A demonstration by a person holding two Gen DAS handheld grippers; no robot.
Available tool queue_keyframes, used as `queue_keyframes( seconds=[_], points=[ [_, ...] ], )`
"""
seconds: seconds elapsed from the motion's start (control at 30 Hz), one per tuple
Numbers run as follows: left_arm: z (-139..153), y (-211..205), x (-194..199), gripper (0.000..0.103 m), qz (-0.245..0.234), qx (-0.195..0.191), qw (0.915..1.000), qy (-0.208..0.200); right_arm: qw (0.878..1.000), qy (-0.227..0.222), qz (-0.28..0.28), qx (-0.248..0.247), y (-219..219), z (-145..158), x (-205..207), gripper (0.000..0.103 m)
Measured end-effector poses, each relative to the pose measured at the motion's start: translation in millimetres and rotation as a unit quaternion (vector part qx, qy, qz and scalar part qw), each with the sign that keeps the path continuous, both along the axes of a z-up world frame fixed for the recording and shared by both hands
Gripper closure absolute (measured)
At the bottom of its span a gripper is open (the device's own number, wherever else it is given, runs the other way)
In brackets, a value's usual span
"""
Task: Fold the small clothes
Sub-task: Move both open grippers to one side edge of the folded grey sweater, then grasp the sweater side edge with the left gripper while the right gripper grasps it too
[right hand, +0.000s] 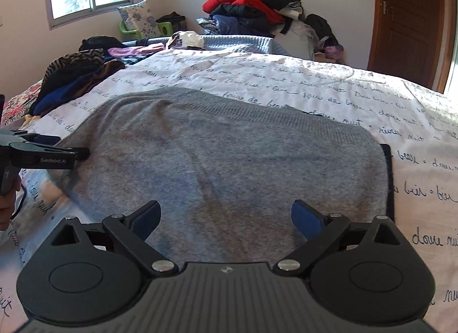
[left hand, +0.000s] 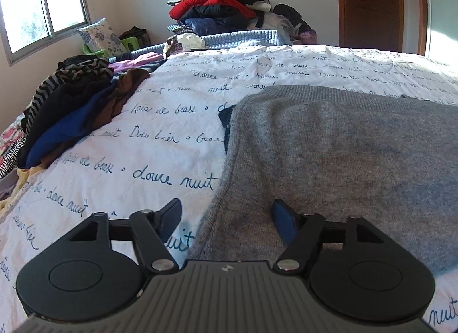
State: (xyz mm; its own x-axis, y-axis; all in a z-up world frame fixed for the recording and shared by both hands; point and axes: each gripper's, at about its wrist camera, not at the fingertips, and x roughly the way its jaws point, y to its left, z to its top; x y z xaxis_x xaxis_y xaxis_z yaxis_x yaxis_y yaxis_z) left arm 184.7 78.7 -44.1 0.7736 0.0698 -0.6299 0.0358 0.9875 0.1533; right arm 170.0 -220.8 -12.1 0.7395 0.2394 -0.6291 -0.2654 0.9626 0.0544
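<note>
**Q.** Where does the garment lie, and how do the two tools stand?

**A.** The grey knit sweater fills the centre of the right wrist view, spread flat on the white script-printed bedspread, ribbed hem toward the top of the frame. A dark layer shows along its right edge. The right gripper, lower centre, is released: jaws wide, nothing between the pads. The left gripper, lower centre of its own view, straddles the sweater's left edge with jaws apart and no visible pinch; it also shows at the left margin of the right wrist view.

**Q.** What makes the present step go well?

**A.** Probably a fold begins here. Each tool should take one near corner, catching all layers, then lift evenly so the knit does not skew.

**Q.** And the background?

**A.** An unfolded clothes heap sits at middle left.
</note>
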Motion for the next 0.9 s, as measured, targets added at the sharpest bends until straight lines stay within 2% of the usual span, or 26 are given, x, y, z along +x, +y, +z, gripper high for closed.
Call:
queue_keyframes(
  seconds=[0.03, 0.07, 0.13, 0.17, 0.2, 0.43, 0.6, 0.67, 0.73, 0.77, 0.8, 0.87, 0.9],
  points=[
    [0, 2, -1, 0.049, -0.004, -0.01, 0.9999, 0.002, 1.0, 0.001, 0.007, -0.003, 5, -2, -1, 0.004],
    [1, 3, -3, 0.058, -0.008, -0.02, 0.9998, 0.005, 1.0, 0.003, 0.012, -0.006, 8, -4, -2, 0.004],
    [2, 5, -5, 0.067, -0.01, -0.032, 0.9994, 0.006, 1.0, 0.008, 0.016, -0.011, 14, -9, -2, 0.004],
    [2, 7, -6, 0.078, -0.014, -0.038, 0.9992, 0.006, 1.0, 0.012, 0.016, -0.012, 15, -11, -2, 0.004],
    [2, 8, -7, 0.093, -0.017, -0.045, 0.9988, 0.006, 1.0, 0.016, 0.016, -0.011, 16, -13, -1, 0.004],
    [7, 21, -21, 0.097, -0.025, -0.071, 0.9972, 0.005, 0.999, 0.024, 0.025, -0.017, 19, -18, -9, 0.004],
    [3, 26, -23, 0.096, -0.027, -0.059, 0.9978, 0.012, 0.999, 0.017, 0.026, -0.026, 27, -17, -11, 0.004],
    [4, 27, -21, 0.093, -0.027, -0.062, 0.9976, 0.016, 0.999, 0.007, 0.036, -0.029, 35, -13, -14, 0.004],
    [8, 29, -19, 0.083, -0.025, -0.065, 0.9974, 0.019, 0.998, -0.005, 0.051, -0.037, 46, -10, -17, 0.004],
    [11, 31, -18, 0.071, -0.023, -0.069, 0.9971, 0.021, 0.997, -0.013, 0.06, -0.046, 53, -9, -20, 0.004],
    [14, 32, -17, 0.052, -0.017, -0.071, 0.9971, 0.02, 0.996, -0.021, 0.07, -0.057, 62, -8, -22, 0.004],
    [21, 36, -17, 0.032, -0.012, -0.074, 0.9972, 0.006, 0.992, -0.037, 0.085, -0.08, 77, -9, -26, 0.004],
    [25, 38, -17, 0.03, -0.01, -0.072, 0.9973, -0.002, 0.99, -0.047, 0.092, -0.094, 85, -10, -27, 0.004]
  ],
)
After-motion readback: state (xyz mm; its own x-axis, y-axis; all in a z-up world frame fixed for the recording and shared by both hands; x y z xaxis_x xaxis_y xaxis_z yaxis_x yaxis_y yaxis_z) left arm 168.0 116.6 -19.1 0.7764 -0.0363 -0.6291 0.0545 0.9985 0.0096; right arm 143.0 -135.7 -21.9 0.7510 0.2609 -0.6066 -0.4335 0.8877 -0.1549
